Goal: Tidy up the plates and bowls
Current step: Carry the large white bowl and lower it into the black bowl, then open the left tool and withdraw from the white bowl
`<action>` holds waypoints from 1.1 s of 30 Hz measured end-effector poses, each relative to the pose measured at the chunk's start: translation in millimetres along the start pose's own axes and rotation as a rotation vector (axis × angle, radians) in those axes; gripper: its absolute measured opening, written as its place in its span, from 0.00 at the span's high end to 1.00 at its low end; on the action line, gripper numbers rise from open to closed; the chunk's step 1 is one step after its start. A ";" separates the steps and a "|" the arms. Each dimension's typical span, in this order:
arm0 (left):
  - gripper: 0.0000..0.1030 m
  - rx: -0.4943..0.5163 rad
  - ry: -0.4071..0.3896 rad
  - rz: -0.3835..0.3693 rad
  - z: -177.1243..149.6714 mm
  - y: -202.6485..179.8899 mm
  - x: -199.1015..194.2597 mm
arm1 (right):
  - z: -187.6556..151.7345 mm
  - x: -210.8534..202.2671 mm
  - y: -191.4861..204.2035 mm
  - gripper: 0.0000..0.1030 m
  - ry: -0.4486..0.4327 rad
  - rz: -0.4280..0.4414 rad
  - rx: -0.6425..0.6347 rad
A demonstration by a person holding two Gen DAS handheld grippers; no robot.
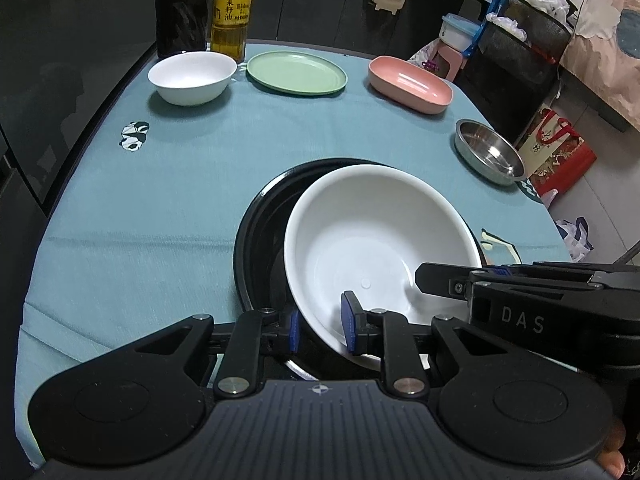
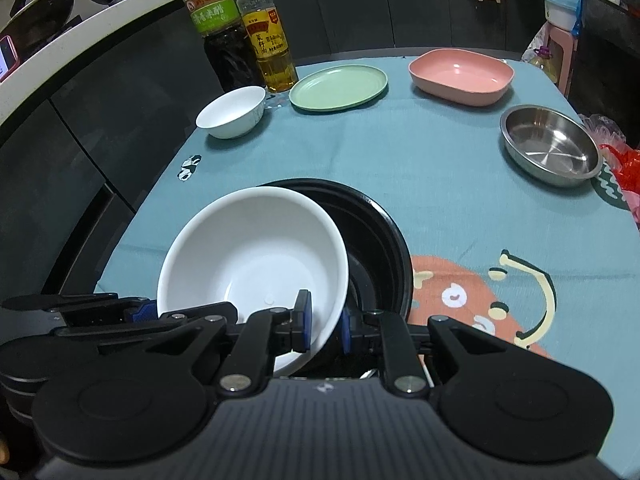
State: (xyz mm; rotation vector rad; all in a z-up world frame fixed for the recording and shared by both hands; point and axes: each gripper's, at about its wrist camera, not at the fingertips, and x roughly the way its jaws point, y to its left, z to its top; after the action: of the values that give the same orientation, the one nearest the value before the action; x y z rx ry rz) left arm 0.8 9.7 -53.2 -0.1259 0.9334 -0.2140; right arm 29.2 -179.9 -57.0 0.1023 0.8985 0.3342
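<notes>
— What's the biggest thing you can see from where you stand?

— The tabletop (image 2: 440,208), covered in a teal cloth with cartoon prints. Near its front edge sits a wide black round dish with a ridged wall (image 2: 380,240), and a large white round bowl (image 2: 256,256) is tilted inside it, lying towards one side so the black rim shows as a crescent beside it.

— Is anyone holding that bowl?

— Both pairs of tongs have it. The left tongs (image 1: 322,328) are nearly closed, their blue pads on either side of the white bowl's near rim, one inside and one outside. The right tongs (image 2: 324,326) grip the rim the same way a little further along, also pinched tight on the wall. In the left view the right tongs reach in from the side, over the bowl's edge.

— And further back?

— A shallow stainless steel round pan (image 2: 550,148) stands near the far right edge of the tabletop. Behind it is a pink rounded-rectangle dish (image 2: 460,76), then a flat pale green round plate (image 2: 338,88), well apart from each other. Left of the plate is a small white round bowl (image 2: 232,114).

— Anything that isn't crockery?

— Two bottles at the back corner, just behind the small bowl: a dark liquid bottle with a green label (image 2: 220,40) and a yellow oil bottle with a red and yellow label (image 2: 270,48), touching side by side.
</notes>
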 end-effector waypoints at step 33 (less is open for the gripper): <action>0.81 -0.066 -0.024 -0.003 -0.2 19.2 -11.2 | 0.4 -10.9 -20.3 0.98 -0.027 0.017 0.097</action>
State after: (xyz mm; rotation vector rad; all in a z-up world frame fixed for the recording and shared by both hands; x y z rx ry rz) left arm -3.4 30.9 -48.4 -0.1903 0.9165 -0.1845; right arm 28.2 -202.6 -53.1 0.2038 0.8872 0.3041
